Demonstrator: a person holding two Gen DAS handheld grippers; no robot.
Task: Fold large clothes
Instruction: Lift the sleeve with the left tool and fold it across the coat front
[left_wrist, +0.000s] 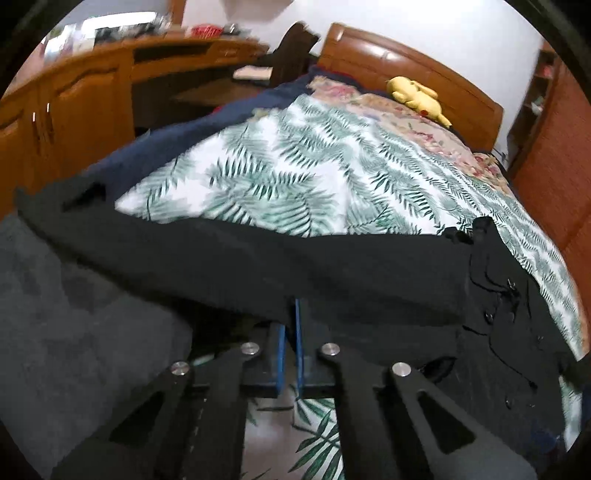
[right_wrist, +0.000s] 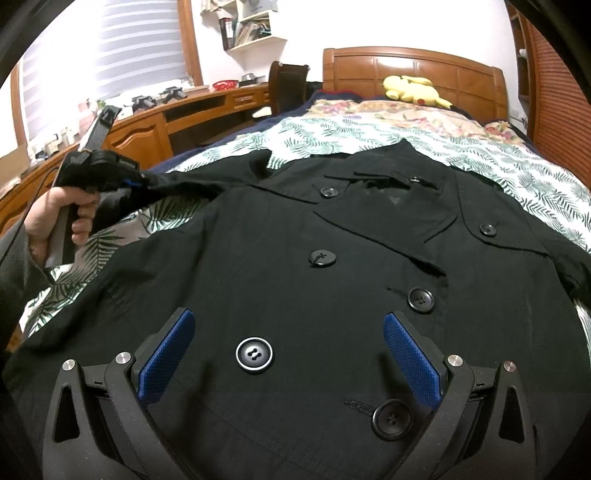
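Note:
A black double-breasted coat (right_wrist: 332, 266) lies front up on the leaf-print bedspread (right_wrist: 517, 177), collar toward the headboard. My right gripper (right_wrist: 288, 332) is open and hovers just above the coat's lower front, its blue pads on either side of a button (right_wrist: 254, 355). My left gripper (left_wrist: 293, 314) is shut on the coat's left sleeve (left_wrist: 258, 258) and holds it lifted off the bed. In the right wrist view the left gripper (right_wrist: 129, 182) is at the left, with the sleeve (right_wrist: 184, 181) stretched out from the coat's shoulder.
A yellow plush toy (right_wrist: 410, 90) lies by the wooden headboard (right_wrist: 413, 66). A floral cover (right_wrist: 388, 110) and a navy blanket (left_wrist: 177, 147) lie further up the bed. A wooden desk (right_wrist: 147, 125) and a dark chair (right_wrist: 288, 85) stand left of the bed.

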